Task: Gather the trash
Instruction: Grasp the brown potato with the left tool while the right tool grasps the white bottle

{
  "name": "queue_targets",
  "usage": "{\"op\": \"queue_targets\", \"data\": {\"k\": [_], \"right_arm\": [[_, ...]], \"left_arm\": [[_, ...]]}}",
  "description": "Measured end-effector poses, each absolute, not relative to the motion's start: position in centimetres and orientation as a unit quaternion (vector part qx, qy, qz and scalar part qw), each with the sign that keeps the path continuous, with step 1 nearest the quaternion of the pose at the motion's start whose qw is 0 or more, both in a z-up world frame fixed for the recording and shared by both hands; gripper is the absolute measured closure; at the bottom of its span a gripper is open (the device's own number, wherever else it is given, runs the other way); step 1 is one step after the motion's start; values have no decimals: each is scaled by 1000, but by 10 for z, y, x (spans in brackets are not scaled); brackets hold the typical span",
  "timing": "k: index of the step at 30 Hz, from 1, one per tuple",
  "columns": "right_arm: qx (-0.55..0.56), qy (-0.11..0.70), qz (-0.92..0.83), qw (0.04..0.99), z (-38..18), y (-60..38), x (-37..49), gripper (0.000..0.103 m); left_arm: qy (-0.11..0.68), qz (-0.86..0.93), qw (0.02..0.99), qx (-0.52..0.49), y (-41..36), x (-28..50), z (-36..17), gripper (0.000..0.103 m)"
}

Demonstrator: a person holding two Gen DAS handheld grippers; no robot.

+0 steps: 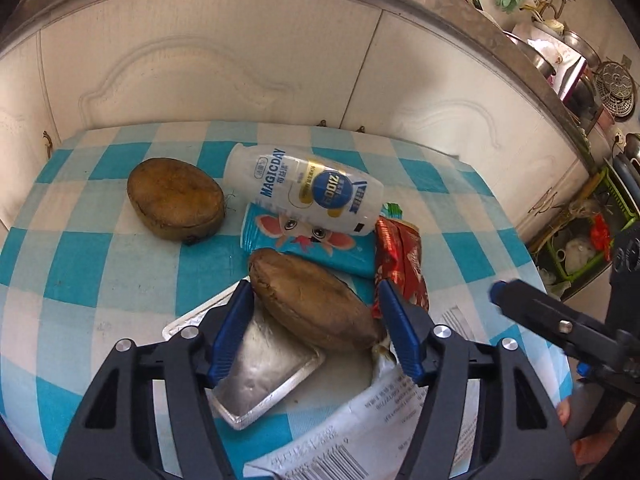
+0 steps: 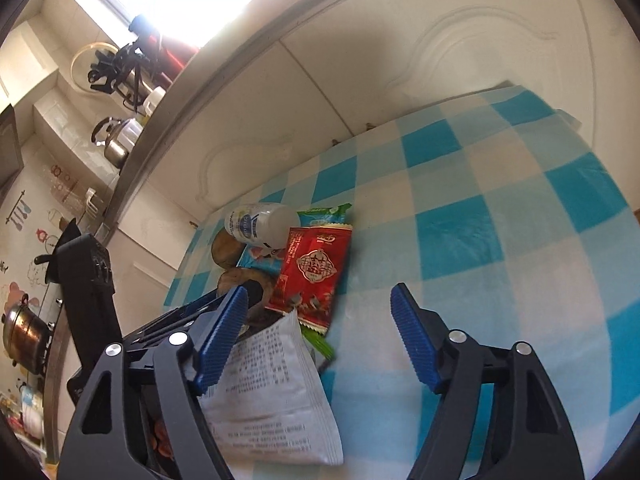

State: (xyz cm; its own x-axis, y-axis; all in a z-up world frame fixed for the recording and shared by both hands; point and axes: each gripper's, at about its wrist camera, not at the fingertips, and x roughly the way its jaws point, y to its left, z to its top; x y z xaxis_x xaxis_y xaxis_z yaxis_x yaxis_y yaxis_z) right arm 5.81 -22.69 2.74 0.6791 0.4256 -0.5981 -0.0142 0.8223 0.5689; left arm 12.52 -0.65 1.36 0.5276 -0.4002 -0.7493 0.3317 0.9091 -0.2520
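My left gripper (image 1: 316,296) is open, its blue fingers on either side of a brown oval husk (image 1: 316,300) that lies on a foil tray (image 1: 260,376). Beyond it lie a white MAGICDAY bottle (image 1: 304,188), a blue cartoon carton (image 1: 308,246), a red snack wrapper (image 1: 402,268) and a second brown husk (image 1: 176,198). A white printed bag (image 1: 384,424) lies at the near right. My right gripper (image 2: 320,300) is open above the checked cloth (image 2: 500,240), beside the red wrapper (image 2: 312,276) and the white bag (image 2: 272,392). The bottle also shows in the right wrist view (image 2: 260,222).
The low table stands against white cabinet doors (image 1: 224,68) under a steel counter edge. A green rack (image 1: 580,248) with items stands on the floor at right. My right gripper's finger (image 1: 560,324) shows at the right of the left wrist view. Pots and a kettle (image 2: 116,140) stand on the counter.
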Motion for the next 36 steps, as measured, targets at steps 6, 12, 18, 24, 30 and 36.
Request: {"op": "queue_targets", "data": {"k": [6,12,18,24,30,36], "right_arm": [[235,380,131,885,33,-212,87,32],[167,367,160,901,48,-189,120,32],[131,387,186,894,44,-172,149,32],[118,407,200,884,31,-160,161,39],[110,410,203,882,27,-153,160,53],[96,401,198,890,33,-148,145,55]], "left_arm": [[433,-195,879,-44,-3,128,10,58],[428,-194,881,-51,0,129,10,63],[427,-201,879,-69,6,129,11,69],[422,-208,880,-73,8,126,14,73],[424,-213,877,-83,13,122,17,75],[422,-221,874,-91,20,118,18,77]]}}
